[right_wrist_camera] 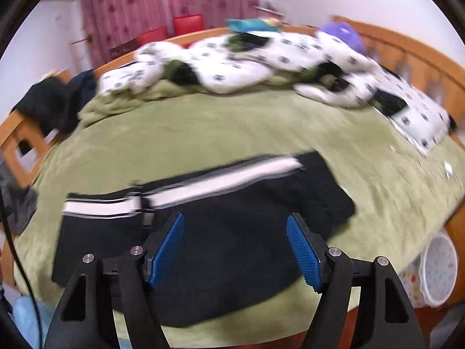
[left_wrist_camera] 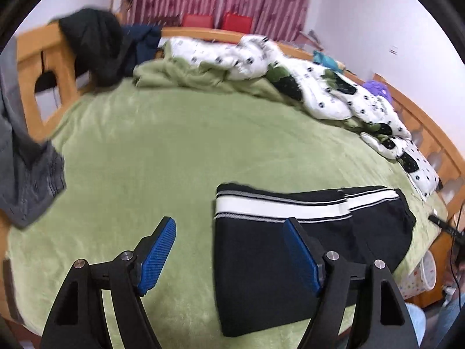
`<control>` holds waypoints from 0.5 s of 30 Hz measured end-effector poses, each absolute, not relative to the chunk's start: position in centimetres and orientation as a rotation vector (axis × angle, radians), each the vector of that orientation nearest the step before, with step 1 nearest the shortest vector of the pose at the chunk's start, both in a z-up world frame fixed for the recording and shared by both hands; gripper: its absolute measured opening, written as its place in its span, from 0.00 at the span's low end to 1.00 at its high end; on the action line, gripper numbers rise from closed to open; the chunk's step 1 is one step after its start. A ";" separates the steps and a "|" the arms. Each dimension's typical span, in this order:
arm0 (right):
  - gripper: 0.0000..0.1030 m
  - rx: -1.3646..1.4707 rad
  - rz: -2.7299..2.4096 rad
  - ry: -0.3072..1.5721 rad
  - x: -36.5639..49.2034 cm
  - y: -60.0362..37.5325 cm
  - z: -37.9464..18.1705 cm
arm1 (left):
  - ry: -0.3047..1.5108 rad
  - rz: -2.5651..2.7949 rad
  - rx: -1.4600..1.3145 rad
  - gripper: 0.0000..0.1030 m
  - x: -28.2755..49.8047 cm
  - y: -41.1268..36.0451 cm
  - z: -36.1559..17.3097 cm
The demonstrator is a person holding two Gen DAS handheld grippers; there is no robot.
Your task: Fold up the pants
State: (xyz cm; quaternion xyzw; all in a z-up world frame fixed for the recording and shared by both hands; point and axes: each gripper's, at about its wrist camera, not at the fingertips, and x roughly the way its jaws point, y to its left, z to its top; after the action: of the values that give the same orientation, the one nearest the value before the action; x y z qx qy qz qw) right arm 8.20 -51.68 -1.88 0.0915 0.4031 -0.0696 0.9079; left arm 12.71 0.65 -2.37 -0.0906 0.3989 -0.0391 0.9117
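So I had both grippers up over the bed (left_wrist_camera: 174, 145), and neither one held anything. My left gripper (left_wrist_camera: 229, 254) was spread wide, and my right gripper (right_wrist_camera: 235, 250) was spread wide too.

The pants (left_wrist_camera: 305, 232) lay flat on the green blanket (right_wrist_camera: 203, 122), near the front edge of the bed. They looked already folded into a short, wide block, with the white stripe (left_wrist_camera: 279, 208) along the far side.

From my left gripper, the pants (right_wrist_camera: 232, 218) sat ahead and off to the right. Only its right finger (left_wrist_camera: 302, 253) was above the black cloth; its left finger (left_wrist_camera: 158, 251) was above bare blanket. From my right gripper, the pants sat right under and ahead, between both fingers.

The long way of the pants ran side to side, across both grippers. So I think the right gripper was nearer the middle, and the left was nearer the left end. To fold again, I would likely need to grab one short end and bring it across to the other.
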 end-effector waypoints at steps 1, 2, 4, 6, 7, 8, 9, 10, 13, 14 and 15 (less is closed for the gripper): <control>0.70 0.210 -0.165 0.845 8.2 -53.1 -3.5 | 0.842 -0.092 -0.216 0.72 13.2 0.9 -3.7; 0.70 0.236 -0.183 0.868 8.3 -54.4 -5.3 | 0.863 -0.115 -0.245 0.72 13.7 1.2 -5.0; 0.70 0.291 -0.215 0.907 9.8 -56.0 -8.6 | 0.901 -0.151 -0.283 0.72 14.6 1.2 -7.8; 0.70 0.367 -0.225 0.912 9.9 -57.7 -11.1 | 0.912 -0.183 -0.312 0.72 15.2 1.2 -10.1; 0.69 0.416 -0.220 0.905 9.9 -58.5 -12.2 | 0.925 -0.194 -0.326 0.72 15.7 1.3 -11.4; 0.69 0.446 -0.217 0.897 9.9 -58.7 -13.0 | 0.934 -0.201 -0.337 0.72 16.1 1.3 -12.2; 0.69 0.470 -0.216 0.887 10.1 -59.1 -13.7 | 0.948 -0.216 -0.356 0.72 16.7 1.4 -13.3; 0.69 0.494 -0.214 0.877 10.6 -59.3 -14.5 | 0.956 -0.225 -0.371 0.72 17.1 1.3 -13.9; 0.69 0.561 -0.188 0.870 12.5 -59.8 -16.0 | 1.020 -0.282 -0.425 0.71 19.3 1.2 -16.4; 0.69 0.568 -0.193 0.865 13.3 -60.0 -16.5 | 1.047 -0.304 -0.440 0.71 20.1 1.0 -17.3; 0.69 0.569 -0.202 0.852 13.8 -60.1 -16.8 | 1.074 -0.317 -0.451 0.71 20.8 0.7 -18.1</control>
State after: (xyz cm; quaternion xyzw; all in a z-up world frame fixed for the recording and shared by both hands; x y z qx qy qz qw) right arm 13.84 -60.11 -16.85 0.2716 0.4069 -0.0967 0.8668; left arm 20.79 0.67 -18.15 -0.2119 0.5049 -0.1490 0.8234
